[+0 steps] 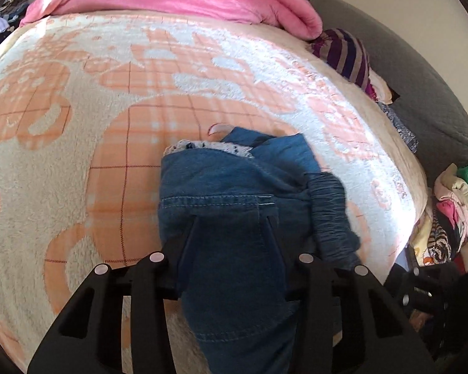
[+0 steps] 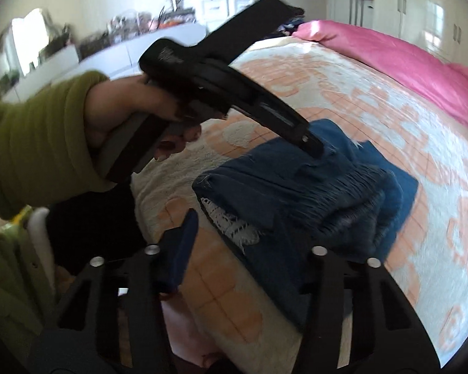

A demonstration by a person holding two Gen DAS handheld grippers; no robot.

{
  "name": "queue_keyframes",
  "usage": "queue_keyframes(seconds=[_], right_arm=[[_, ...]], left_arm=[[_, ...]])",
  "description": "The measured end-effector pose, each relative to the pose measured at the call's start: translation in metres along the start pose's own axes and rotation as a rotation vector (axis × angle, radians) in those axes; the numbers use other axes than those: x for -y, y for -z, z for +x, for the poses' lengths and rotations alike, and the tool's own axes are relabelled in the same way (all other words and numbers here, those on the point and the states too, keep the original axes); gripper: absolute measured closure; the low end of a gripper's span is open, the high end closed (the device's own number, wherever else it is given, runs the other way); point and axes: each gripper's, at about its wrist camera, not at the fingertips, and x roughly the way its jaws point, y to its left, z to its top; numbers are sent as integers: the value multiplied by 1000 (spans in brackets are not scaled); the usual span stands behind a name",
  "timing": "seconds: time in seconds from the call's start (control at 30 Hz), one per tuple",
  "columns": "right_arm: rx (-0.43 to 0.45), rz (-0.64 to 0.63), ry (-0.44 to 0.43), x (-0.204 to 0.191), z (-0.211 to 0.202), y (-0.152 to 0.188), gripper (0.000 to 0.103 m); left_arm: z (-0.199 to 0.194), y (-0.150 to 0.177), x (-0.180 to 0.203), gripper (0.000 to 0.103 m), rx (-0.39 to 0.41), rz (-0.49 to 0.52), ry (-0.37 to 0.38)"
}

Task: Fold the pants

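My left gripper [image 1: 231, 233] sits low over the near end of the pants [image 1: 234, 187], its 2 fingers spread wide with denim bunched up between them; from the right wrist view its tip presses down into the top of the bundle. I can't tell whether it is clamping cloth or only pushing on it. The pants lie in a rough folded heap at the near edge of the bed [image 1: 78, 124], a leg hanging off over the side, white lace lining [image 2: 231, 224] showing at one fold.

My right gripper [image 2: 249, 249] hovers just beside the heap, fingers apart, nothing held, though the right finger is partly hidden behind the hanging cloth.

I judge this denim soft but fairly thick and heavy for cloth: it will sag and drag, not slip. The elastic waistband [image 1: 327, 205] and stitched seams look the firmest places to pinch; I'd take several layers together at a folded edge.
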Motion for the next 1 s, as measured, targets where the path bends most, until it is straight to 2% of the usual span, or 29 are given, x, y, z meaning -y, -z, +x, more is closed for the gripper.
queue_keyframes(seconds=[0.03,0.1,0.27,0.3,0.33,0.37,0.47,0.53,0.63,0.73,0.83,0.9,0.93,1.0], right_arm=[[-5,-27,2,-3,4,-3,73],[-24,-75,16,-8,13,-9,75],[-96,-217,142,-19,40,-18,76],[-96,-227,142,-20,43,-18,80],[-93,-232,125,-21,44,-17,86],[-88,-231,74,-22,43,-16,98],[-75,-194,-48,-20,28,-9,101],[-66,-167,-78,-17,20,-4,101],[-103,-141,-73,-11,27,10,101],[-100,-112,-81,-10,31,14,100],[-85,-111,-80,-13,22,11,93],[-63,-90,-81,-13,11,6,87],[-50,-77,-81,-11,4,5,87],[-14,-52,-71,-7,-12,1,80]], left_arm=[[2,0,-1,63,-5,-2,0],[4,0,-2,63,-8,-6,2],[6,-1,-4,61,-10,-11,5],[6,-1,-4,61,-11,-11,4],[7,-1,-5,61,-12,-14,4],[7,-1,-5,61,-12,-16,6],[8,-1,-7,61,-14,-19,11],[8,-1,-6,61,-13,-17,13],[10,-1,-8,61,-9,-21,18],[8,2,-8,61,2,-33,21],[4,3,-7,58,9,-33,16],[1,2,-6,52,13,-34,18],[0,2,-4,51,18,-33,17],[-3,3,-2,51,25,-26,10]])
